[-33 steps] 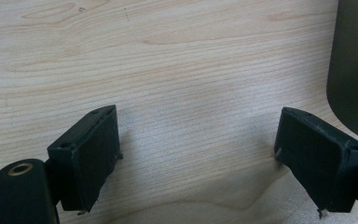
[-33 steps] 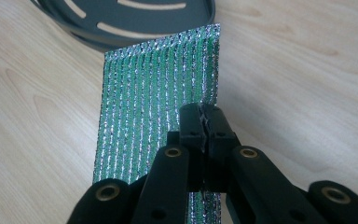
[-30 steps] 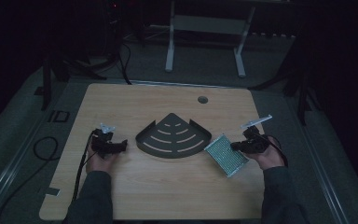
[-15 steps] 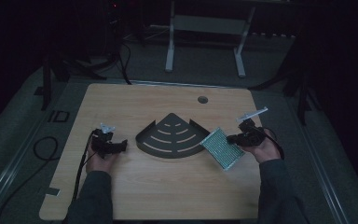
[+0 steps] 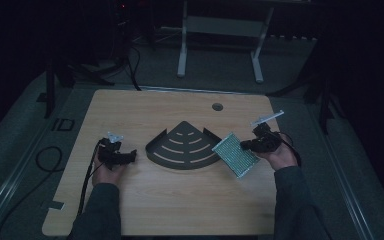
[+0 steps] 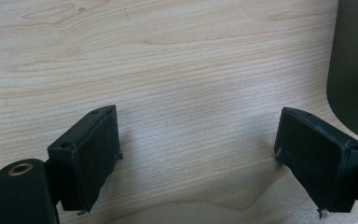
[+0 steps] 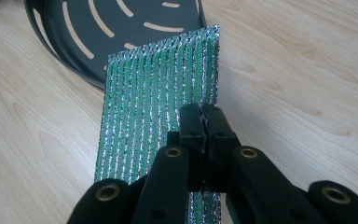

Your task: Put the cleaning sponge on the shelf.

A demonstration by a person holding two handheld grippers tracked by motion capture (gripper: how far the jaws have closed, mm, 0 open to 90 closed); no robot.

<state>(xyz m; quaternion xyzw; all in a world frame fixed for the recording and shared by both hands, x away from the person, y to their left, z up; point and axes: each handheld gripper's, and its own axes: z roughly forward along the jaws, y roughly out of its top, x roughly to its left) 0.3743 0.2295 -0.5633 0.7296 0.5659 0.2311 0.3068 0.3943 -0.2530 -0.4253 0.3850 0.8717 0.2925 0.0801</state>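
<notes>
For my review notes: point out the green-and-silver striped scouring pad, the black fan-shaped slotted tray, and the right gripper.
green-and-silver striped scouring pad (image 7: 158,98), right gripper view, middle of its face.
black fan-shaped slotted tray (image 5: 182,147), high view, slotted floor.
right gripper (image 7: 206,122), right gripper view, between the jaw tips.

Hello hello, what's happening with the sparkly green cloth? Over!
Right gripper shut on green cloth, lifted beside black tray. Left gripper open, on table. Nothing blocking.

From where I stand there is no lettering, label, brand mark or number to be read anywhere, neither on the wooden worktop (image 5: 180,200) nor on anything lying on it; the room is too dim for more.
</notes>
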